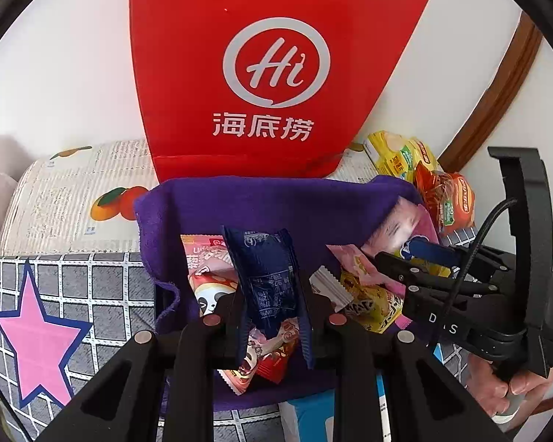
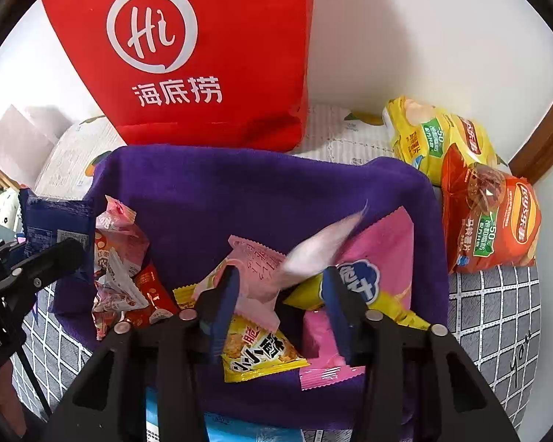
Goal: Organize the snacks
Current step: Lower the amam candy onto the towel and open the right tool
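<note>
A purple cloth-lined bin point(image 1: 261, 202) holds several small snack packs. My left gripper point(image 1: 271, 302) is shut on a navy blue snack packet point(image 1: 265, 276), held over the bin's left part; the packet also shows in the right wrist view point(image 2: 55, 224). My right gripper point(image 2: 280, 291) is open over the bin's right part, and a blurred pale pink packet point(image 2: 313, 254) is in the air between its fingers. It shows in the left wrist view point(image 1: 405, 261) as well. Below lie a yellow packet point(image 2: 258, 350) and pink packets point(image 2: 379, 250).
A red paper bag point(image 1: 269, 70) stands behind the bin against the white wall. Yellow point(image 2: 435, 140) and orange point(image 2: 494, 221) chip bags lie right of the bin. A grey checked cloth with a pink star point(image 1: 37, 335) covers the surface. A blue box point(image 2: 239, 431) sits in front.
</note>
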`<state>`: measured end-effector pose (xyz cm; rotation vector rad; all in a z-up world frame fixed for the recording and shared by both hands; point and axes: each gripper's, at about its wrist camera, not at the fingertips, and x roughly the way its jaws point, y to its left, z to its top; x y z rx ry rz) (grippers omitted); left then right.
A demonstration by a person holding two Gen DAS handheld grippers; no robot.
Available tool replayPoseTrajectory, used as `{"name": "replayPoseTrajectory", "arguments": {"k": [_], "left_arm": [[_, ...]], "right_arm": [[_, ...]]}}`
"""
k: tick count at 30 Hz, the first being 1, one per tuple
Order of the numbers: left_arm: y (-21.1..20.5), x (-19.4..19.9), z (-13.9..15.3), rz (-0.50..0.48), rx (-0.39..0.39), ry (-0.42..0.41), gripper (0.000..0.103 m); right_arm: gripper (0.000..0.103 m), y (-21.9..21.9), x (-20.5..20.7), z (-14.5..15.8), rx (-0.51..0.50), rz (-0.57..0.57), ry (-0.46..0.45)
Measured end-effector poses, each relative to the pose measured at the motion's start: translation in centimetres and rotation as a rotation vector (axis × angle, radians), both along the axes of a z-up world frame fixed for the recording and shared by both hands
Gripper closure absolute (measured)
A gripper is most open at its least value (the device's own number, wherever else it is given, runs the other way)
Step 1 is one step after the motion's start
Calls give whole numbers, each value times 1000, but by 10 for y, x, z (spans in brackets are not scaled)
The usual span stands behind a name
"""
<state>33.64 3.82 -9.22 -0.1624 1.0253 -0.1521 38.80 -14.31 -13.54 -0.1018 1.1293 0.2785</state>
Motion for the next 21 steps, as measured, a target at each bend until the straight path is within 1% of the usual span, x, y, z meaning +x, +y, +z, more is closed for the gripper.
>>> {"name": "replayPoseTrajectory", "arguments": {"k": [3, 6, 15, 21], "left_arm": [[-3, 0, -2, -8, 1, 4, 82], [-5, 1, -4, -14, 3, 10, 82], [-6, 3, -10, -19, 8, 29, 82], [-7, 3, -12, -24, 3, 34, 82]], "right_arm": [[51, -2, -1, 3, 3, 0, -1], [51, -6, -2, 8, 8, -12, -11], [47, -8, -14, 31, 34, -15, -79], [45, -7, -15, 34, 29, -17, -86]]}}
